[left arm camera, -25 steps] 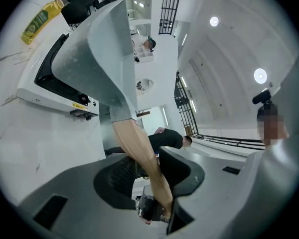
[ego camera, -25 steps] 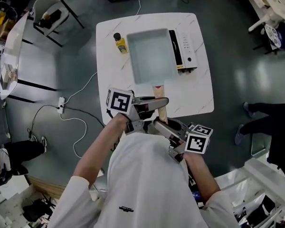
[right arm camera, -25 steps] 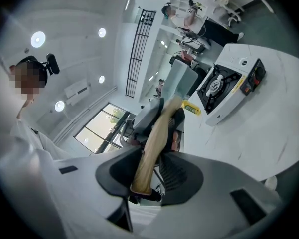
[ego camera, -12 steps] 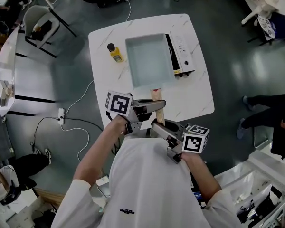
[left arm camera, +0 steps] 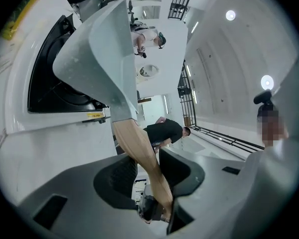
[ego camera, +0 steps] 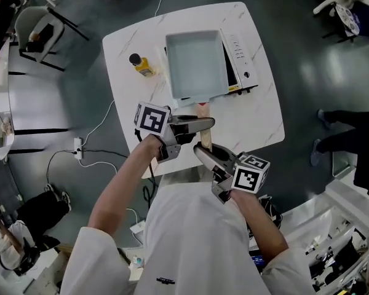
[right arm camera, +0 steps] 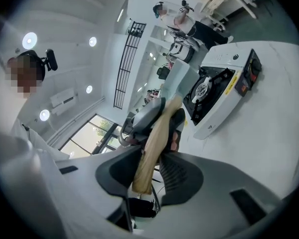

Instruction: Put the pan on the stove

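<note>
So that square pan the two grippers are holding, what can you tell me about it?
The pan is square, shallow and pale grey-blue, probably coated metal, and it is empty inside. A long, light wooden handle sticks out of one side. The left gripper clamps the handle nearer the pan, and the right gripper clamps its far end. The pan's body sits over the stove on the white table, hiding most of it. I can't tell whether it already rests on the burner.

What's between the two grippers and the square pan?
Only the tan wooden handle of the pale grey square pan; left gripper and right gripper both clamp it, head view shows.
</note>
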`<state>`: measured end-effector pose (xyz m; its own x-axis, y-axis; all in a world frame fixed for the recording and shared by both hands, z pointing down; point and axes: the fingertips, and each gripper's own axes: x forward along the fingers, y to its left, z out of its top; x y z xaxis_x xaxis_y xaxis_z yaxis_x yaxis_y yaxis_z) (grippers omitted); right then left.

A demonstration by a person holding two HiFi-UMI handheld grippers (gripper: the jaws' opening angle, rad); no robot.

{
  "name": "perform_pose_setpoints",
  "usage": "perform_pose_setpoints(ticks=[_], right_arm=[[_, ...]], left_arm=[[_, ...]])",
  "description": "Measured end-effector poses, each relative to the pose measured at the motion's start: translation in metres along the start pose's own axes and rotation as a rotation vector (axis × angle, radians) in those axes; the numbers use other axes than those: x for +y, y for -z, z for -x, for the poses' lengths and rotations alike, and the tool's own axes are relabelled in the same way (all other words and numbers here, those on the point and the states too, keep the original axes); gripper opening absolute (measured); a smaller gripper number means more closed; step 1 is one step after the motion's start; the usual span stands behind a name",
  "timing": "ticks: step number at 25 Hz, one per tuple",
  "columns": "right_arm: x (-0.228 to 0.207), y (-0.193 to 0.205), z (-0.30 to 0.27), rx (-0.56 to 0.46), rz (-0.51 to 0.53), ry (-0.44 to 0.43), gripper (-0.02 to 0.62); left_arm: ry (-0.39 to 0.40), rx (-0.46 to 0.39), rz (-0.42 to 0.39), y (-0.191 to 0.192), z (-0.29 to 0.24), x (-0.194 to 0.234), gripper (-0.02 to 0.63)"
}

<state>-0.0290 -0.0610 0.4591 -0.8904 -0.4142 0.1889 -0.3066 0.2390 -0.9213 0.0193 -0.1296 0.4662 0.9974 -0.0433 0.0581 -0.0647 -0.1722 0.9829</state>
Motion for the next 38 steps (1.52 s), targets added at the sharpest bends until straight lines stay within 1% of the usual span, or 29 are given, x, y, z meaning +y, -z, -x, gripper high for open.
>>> perform_pose_setpoints(ticks=[4, 9, 12, 17, 23, 31, 34, 36, 38], right_arm=[[-0.006, -0.001, -0.003, -0.022, 0.015, 0.031, 0.118], [-0.049, -0.026, -0.036, -0.012, 0.015, 0.062, 0.118], [-0.065, -0.032, -0.046, -0.015, 0.007, 0.073, 0.118], [-0.080, -0.028, -0.051, -0.020, -0.018, 0.087, 0.118], [-0.092, -0.022, -0.051, -0.014, -0.009, 0.114, 0.120], [-0.096, -0.023, -0.052, -0.021, -0.026, 0.098, 0.120], [-0.094, -0.019, -0.052, 0.006, 0.022, 0.095, 0.136], [-0.090, -0.017, -0.053, 0.033, 0.063, 0.092, 0.174], [-0.088, -0.017, -0.054, 0.039, 0.076, 0.092, 0.217]], left_arm=[[0.013, 0.019, -0.009, -0.001, -0.003, 0.006, 0.141], [0.013, 0.035, 0.008, -0.039, 0.001, 0.051, 0.141], [0.018, 0.037, 0.020, -0.051, 0.001, 0.065, 0.141], [0.011, 0.049, 0.041, -0.049, -0.001, 0.082, 0.141], [-0.011, 0.068, 0.043, -0.043, -0.004, 0.097, 0.141], [0.017, 0.035, 0.090, -0.045, -0.004, 0.099, 0.141], [0.047, 0.016, 0.105, -0.046, -0.005, 0.098, 0.143], [0.053, 0.006, 0.107, -0.045, -0.004, 0.097, 0.147], [0.053, 0.002, 0.108, -0.042, -0.004, 0.094, 0.160]])
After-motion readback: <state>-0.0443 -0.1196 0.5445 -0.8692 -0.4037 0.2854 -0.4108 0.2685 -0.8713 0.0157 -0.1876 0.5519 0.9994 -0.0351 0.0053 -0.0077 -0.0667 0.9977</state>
